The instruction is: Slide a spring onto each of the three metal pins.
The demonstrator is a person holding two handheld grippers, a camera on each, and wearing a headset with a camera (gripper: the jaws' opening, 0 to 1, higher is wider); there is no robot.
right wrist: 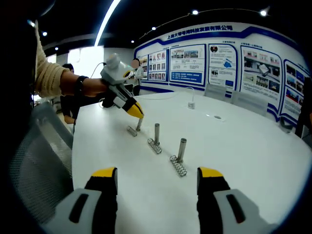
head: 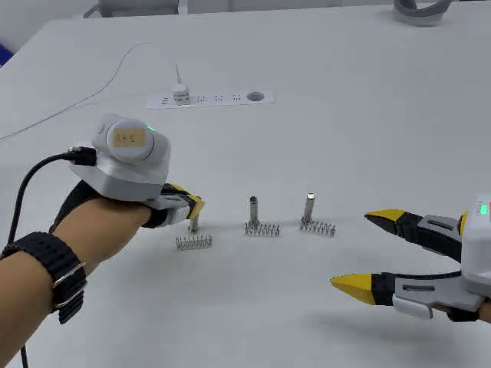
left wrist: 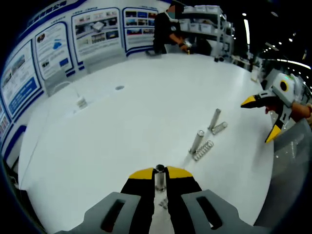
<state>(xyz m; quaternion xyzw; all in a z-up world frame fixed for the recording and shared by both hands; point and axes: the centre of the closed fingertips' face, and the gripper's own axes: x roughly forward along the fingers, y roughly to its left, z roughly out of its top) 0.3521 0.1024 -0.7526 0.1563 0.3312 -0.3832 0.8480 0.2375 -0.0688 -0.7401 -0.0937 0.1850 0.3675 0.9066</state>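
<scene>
Three short metal pins stand upright in a row on the white table [head: 322, 115]. My left gripper [head: 189, 208] is shut on the left pin [head: 194, 225], seen between its yellow tips as the left pin [left wrist: 159, 178]. The middle pin [head: 253, 208] and the right pin [head: 309, 205] stand free. One spring lies flat at the foot of each pin: left spring [head: 193, 241], middle spring [head: 262, 228], right spring [head: 318, 227]. My right gripper [head: 357, 250] hovers open and empty to the right of the row; its own view shows the right gripper [right wrist: 157, 174] facing the right pin [right wrist: 182, 149].
A white power strip [head: 211, 99] with a plug lies at the back, and a thin cable [head: 92, 96] runs left from it. A grey object [head: 420, 9] sits at the far right edge. A mesh chair [right wrist: 34, 165] stands beside the table.
</scene>
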